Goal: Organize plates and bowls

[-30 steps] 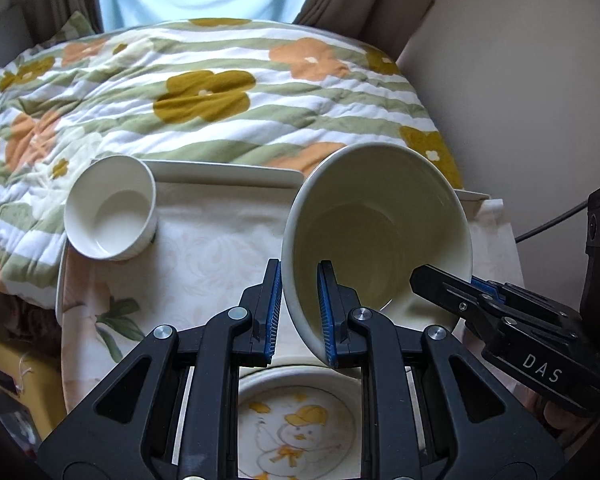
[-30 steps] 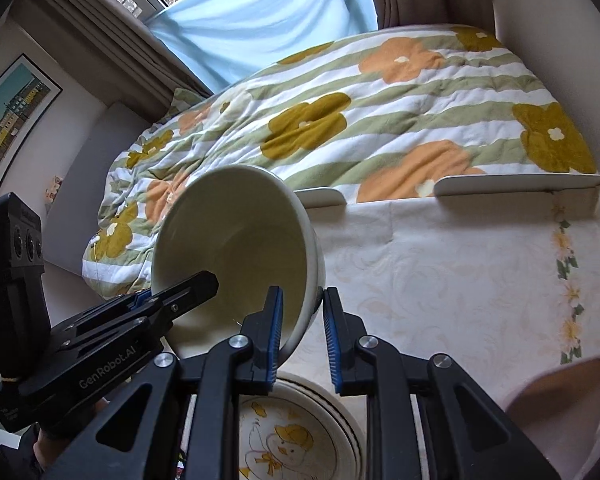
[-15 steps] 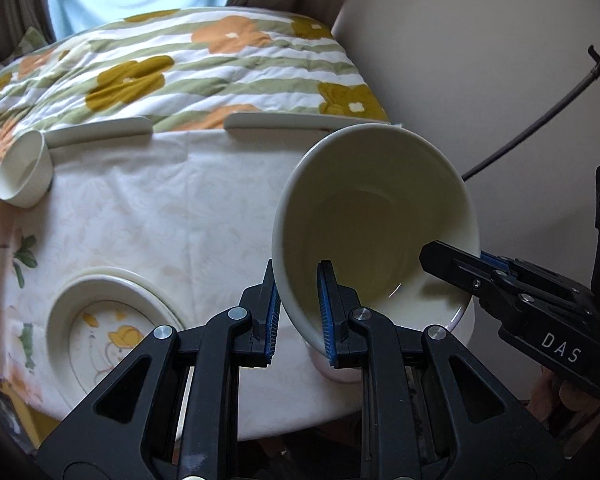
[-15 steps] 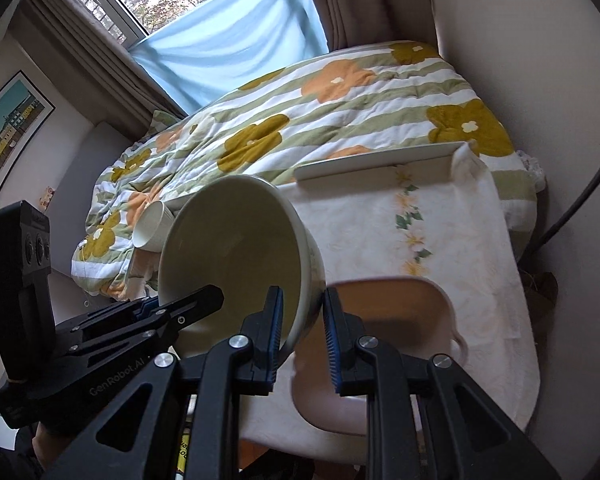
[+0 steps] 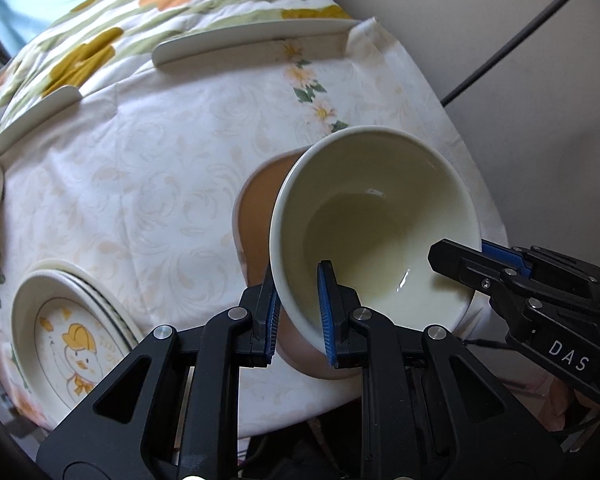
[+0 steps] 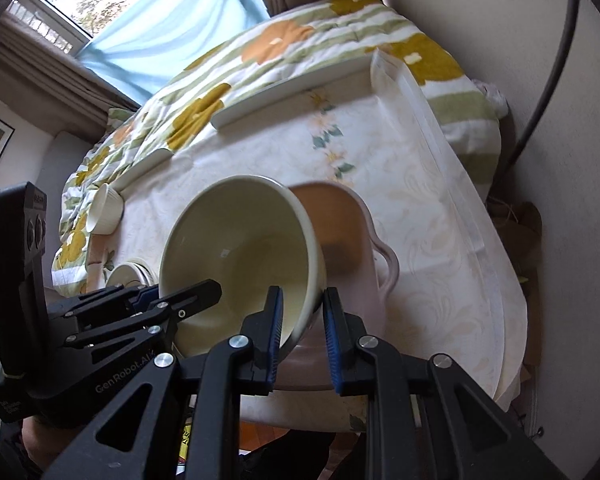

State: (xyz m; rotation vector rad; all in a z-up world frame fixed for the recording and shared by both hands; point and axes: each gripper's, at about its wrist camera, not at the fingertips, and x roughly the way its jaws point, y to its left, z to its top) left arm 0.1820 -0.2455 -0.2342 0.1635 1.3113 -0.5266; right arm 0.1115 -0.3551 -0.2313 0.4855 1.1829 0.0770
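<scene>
A large cream bowl [image 5: 380,216] is held tilted between both grippers, just above a pink two-handled bowl [image 5: 256,216] on the table. My left gripper [image 5: 298,312] is shut on the cream bowl's near-left rim. My right gripper [image 6: 302,320] is shut on its opposite rim; it shows in the left wrist view [image 5: 480,260] at the right. In the right wrist view the cream bowl [image 6: 240,256] covers most of the pink bowl [image 6: 364,240]. A stack of duck-print plates [image 5: 68,340] lies at the table's left front.
A small white cup [image 6: 104,210] stands at the table's far left edge. The tablecloth [image 5: 148,168] is cream with flower prints. A floral quilt [image 6: 284,52] lies beyond the table. A wall with a black cable [image 6: 556,60] is close on the right.
Both grippers carried the cream bowl from over the duck plates rightward and down, to just over the pink bowl. Both stayed shut on its rim.
</scene>
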